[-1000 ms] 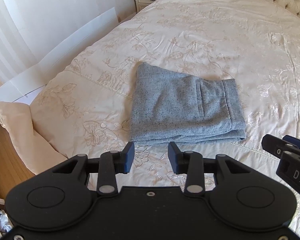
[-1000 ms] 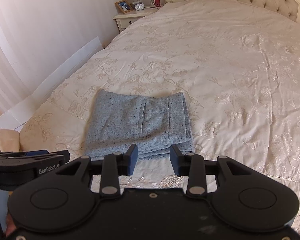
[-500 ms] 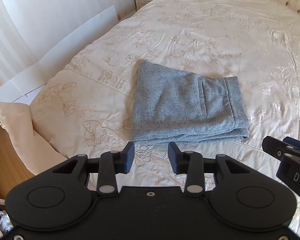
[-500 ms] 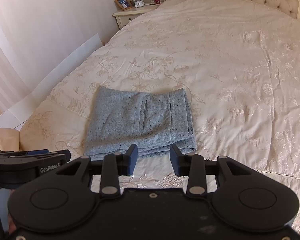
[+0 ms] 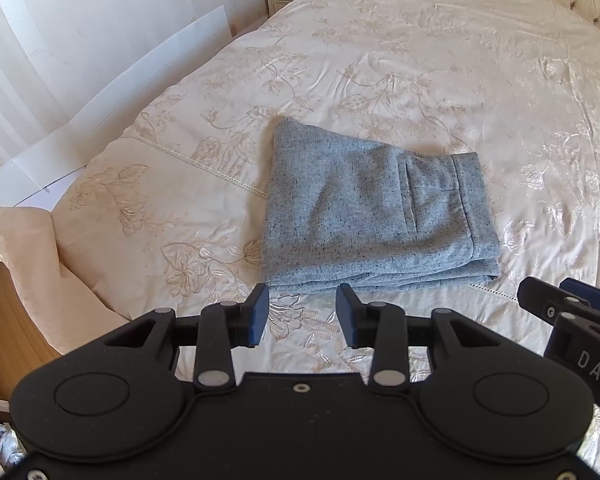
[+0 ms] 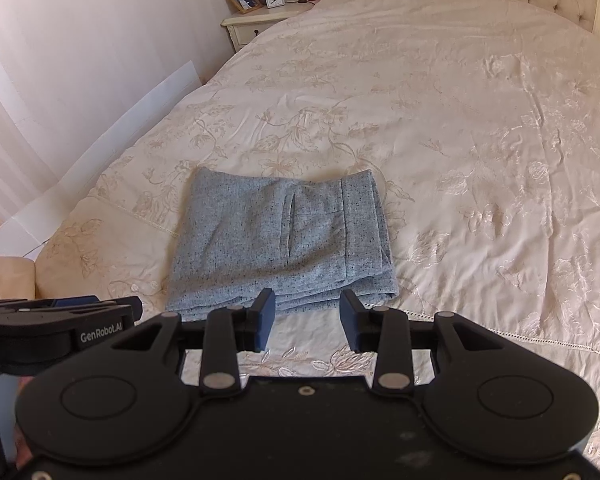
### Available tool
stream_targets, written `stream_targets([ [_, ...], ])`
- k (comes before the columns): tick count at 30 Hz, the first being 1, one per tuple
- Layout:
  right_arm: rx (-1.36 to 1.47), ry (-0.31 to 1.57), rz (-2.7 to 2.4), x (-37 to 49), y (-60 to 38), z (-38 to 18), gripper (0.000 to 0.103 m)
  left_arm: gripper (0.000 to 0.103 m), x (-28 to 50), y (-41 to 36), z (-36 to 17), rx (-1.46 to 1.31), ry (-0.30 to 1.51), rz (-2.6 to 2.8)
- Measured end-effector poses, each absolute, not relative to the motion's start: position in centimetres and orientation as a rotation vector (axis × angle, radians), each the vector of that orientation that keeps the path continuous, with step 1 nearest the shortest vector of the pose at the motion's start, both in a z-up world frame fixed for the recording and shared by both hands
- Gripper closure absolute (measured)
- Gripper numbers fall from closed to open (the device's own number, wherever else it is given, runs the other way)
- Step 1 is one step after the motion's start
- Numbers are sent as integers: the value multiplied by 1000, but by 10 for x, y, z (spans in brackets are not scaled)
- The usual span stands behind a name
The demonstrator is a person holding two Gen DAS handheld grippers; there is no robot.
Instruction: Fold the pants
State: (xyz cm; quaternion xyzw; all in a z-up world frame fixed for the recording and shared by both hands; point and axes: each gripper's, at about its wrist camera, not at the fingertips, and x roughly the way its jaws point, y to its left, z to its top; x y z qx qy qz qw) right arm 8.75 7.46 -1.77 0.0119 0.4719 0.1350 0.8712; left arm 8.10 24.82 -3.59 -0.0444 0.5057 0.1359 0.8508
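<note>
Your left gripper [image 5: 302, 316] stood with its jaws spread apart and nothing between them, and your right gripper [image 6: 307, 320] was the same, parted and empty. Compared with a second earlier, you had eased both of them slightly back from the pants [image 5: 374, 216]: the folded bundle sat a little farther ahead of the left fingertips [image 5: 260, 304] than before, with more bedspread [image 5: 440, 60] showing between them. The jaw gaps themselves looked unchanged, and the pants had not shifted on the bed.

You had the gray pants lying folded into a compact, layered rectangle near the foot edge of the bed, toward its left side, with the waistband on the right end of the bundle. From the left gripper they lay just ahead and slightly to the right, not touching. In the right wrist view, the pants [image 6: 284, 240] lay just beyond the fingertips and a little left, their near folded edge partly hidden behind the left finger [image 6: 264, 308].
</note>
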Motion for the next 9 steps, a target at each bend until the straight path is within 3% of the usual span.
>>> stream_targets([
  [9,14,997,286,94,83,-23,65,56,90,256,-40,-83,1071,281],
])
